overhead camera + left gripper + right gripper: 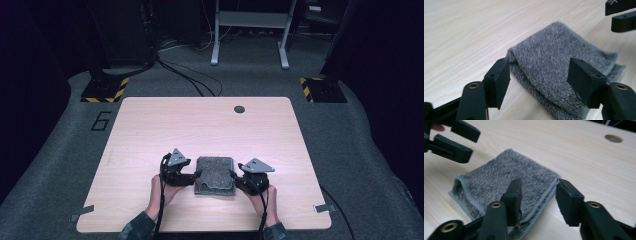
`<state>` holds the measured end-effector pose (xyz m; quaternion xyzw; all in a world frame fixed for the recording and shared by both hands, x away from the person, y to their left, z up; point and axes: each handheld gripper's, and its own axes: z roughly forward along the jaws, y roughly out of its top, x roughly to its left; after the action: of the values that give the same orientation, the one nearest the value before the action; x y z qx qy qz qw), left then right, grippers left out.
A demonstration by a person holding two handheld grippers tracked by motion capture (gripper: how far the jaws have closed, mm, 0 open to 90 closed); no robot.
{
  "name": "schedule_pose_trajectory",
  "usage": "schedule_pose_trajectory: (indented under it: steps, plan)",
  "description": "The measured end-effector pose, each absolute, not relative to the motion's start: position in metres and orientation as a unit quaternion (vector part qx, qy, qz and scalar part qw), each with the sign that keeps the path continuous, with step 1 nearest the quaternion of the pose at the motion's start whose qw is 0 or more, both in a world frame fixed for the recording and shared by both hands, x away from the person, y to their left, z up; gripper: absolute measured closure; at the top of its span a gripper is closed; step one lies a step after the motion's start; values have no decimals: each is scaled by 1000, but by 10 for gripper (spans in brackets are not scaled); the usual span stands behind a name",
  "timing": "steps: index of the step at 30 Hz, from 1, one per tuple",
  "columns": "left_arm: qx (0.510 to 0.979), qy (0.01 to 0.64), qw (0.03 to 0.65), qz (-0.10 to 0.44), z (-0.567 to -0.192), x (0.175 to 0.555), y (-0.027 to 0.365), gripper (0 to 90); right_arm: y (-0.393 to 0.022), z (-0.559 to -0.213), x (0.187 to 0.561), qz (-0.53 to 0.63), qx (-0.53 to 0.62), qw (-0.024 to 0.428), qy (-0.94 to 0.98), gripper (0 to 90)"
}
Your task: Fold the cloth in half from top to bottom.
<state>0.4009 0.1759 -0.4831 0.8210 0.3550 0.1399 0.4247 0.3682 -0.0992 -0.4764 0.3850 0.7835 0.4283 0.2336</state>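
High view: folded grey towel [215,175] lies flat on the tabletop [150,130], near its front edge, between the two tools. Left tool [196,175] sits at the towel's left edge, right tool [234,175] at its right edge. Left gripper view: jaws parted, straddling a towel corner [549,62], pads clear of the cloth. Right gripper view: jaws likewise apart over the towel's edge [499,175], gripping nothing.

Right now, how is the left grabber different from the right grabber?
The left gripper sits at the folded grey towel's left edge, the right gripper at its right edge. From above, the left one's grey plate stands steeper than the right one's. Both have open black jaws, neither pinching the towel.
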Motion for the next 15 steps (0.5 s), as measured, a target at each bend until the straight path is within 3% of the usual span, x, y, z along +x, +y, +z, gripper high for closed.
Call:
schedule_pose_trajectory:
  steps: [5, 15]
  plan:
    - [839, 353, 393, 130, -499, 398, 169, 291, -83, -493, 365, 388, 376, 231, 809, 516]
    - [859, 331, 354, 163, -515, 384, 169, 279, -84, -515, 365, 340, 399, 220, 823, 433]
